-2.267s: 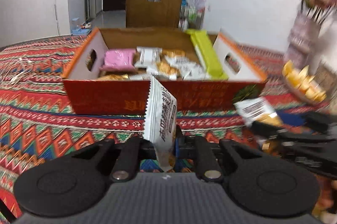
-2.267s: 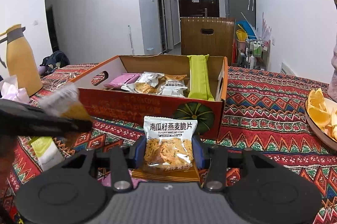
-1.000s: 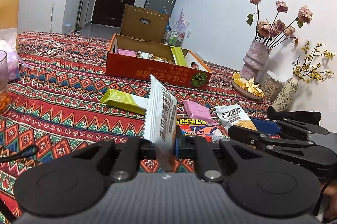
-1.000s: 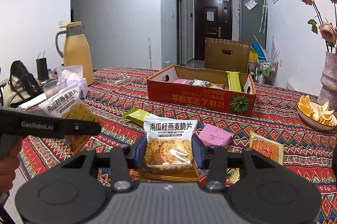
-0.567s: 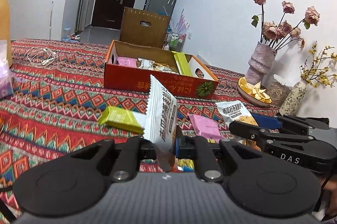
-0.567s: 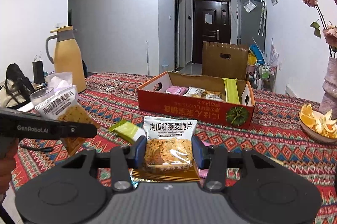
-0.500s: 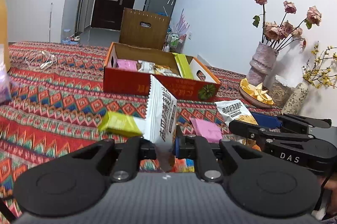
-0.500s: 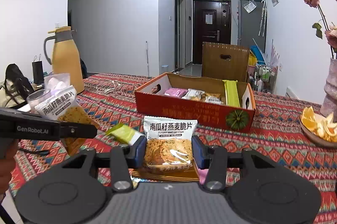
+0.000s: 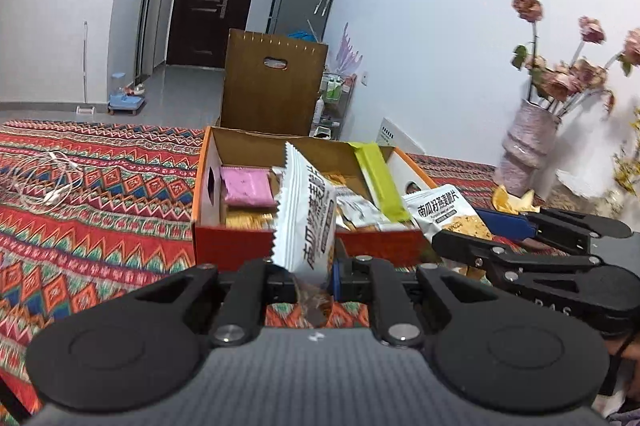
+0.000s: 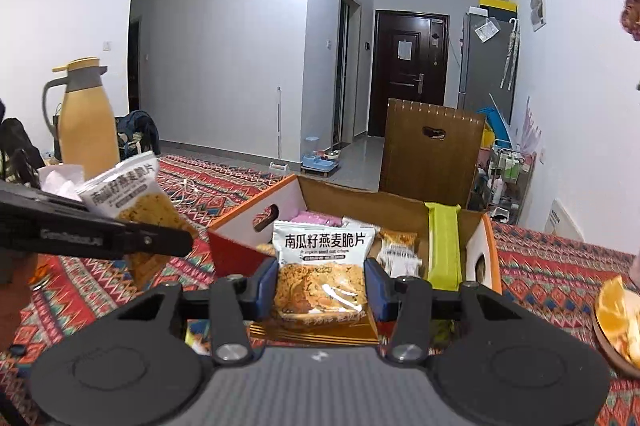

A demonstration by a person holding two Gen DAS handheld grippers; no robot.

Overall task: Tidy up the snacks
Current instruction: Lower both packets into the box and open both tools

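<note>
The left claw (image 9: pixel 316 272) is pinched tight on the lower edge of a white snack packet (image 9: pixel 306 214), which stands edge-on and upright between the pads, its serrated top rising in front of the open box. The right claw (image 10: pixel 322 286) grips a second packet of pumpkin seed oat crisps (image 10: pixel 322 266) flat-on by its two sides, the blue pads (image 10: pixel 267 284) pressing its edges (a gold wrapper (image 10: pixel 314 332) shows just beneath it, though whether it is held too cannot be told). Each claw appears in the other's view: the right one from the side at the right of the left wrist view, the left one at the left edge of the right wrist view. Just beyond both claws sits the red and orange cardboard box (image 9: pixel 208 166) with cut-out handles, resting on the worktop (image 9: pixel 100 186) under a bright zigzag-patterned cloth. Inside it lie a pink packet (image 9: pixel 246 186), a long green bar (image 9: pixel 380 182) leaning against the right wall, and several white and gold snack packets (image 9: pixel 360 212). Farther out, a white cable (image 9: pixel 48 178) lies on the cloth to the left, a vase of dried roses (image 9: pixel 528 158) stands at the right near a dish of orange pieces (image 10: pixel 616 314), and a yellow jug (image 10: pixel 86 114) stands at the far left.
</note>
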